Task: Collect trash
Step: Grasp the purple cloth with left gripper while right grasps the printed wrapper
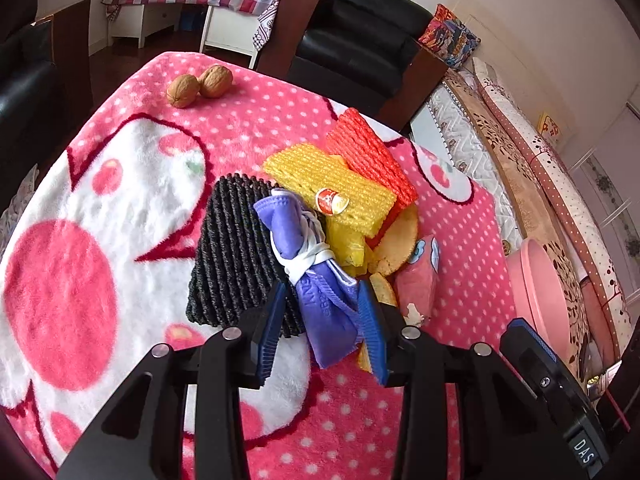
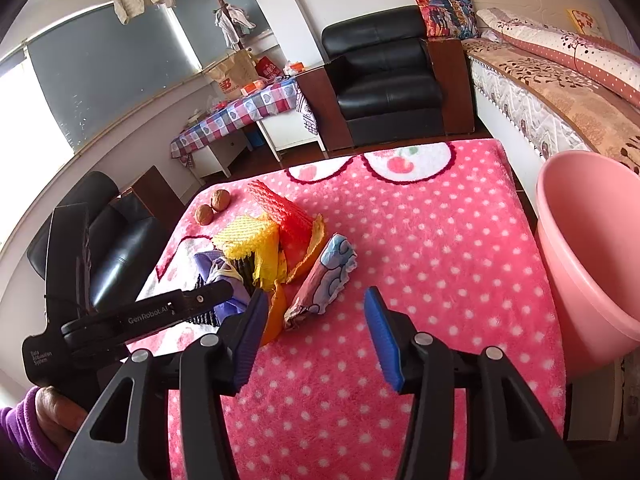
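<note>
left claw (image 1: 326, 322) spread around purple mask (image 1: 316, 276) (pads not pressing); right claw (image 2: 316, 332) spread, empty.

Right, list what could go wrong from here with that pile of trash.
1. The purple mask sits between the left hand-held gripper pads, which may not be pressing it; lifting now could drop it.
2. The mask lies on the black foam net, against the yellow foam net; pulling may drag the heap.
3. The pink bin stands past the table edge; a loose carry could spill onto the floor.
</note>
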### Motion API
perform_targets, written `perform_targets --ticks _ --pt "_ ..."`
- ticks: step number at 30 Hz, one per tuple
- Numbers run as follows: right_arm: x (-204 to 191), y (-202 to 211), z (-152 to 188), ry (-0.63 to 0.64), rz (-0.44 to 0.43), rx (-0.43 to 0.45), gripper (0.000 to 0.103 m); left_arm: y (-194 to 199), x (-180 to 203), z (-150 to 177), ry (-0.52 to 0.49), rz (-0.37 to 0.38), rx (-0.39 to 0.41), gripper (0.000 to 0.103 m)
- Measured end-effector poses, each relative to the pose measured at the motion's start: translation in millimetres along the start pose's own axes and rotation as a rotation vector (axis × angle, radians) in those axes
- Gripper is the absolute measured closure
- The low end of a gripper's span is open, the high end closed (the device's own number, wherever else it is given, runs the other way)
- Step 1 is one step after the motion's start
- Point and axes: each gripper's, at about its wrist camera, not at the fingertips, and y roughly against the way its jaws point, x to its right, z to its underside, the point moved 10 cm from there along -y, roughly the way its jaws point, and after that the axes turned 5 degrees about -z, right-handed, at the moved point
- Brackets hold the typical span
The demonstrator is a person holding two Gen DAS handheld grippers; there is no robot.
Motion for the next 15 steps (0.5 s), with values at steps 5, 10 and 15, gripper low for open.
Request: perform_targets --ticks 5,10,15 --pt "1.1 -4.5 0.4 -0.008 -0.005 -0.015 0.053 2.2 2.6 4.2 -0.023 0.020 0.008 0.077" --pt "1.1 -17.9 2.8 -0.044 -0.030 -0.046 0.053 17.5 -2.5 2.1 -0.058 0.015 0.031 0.079" --pt "-5.0 -35.9 2.7 -0.050 -0.041 -0.078 0.053 32.4 -13.5 -0.8 -0.084 0.003 0.056 0.079"
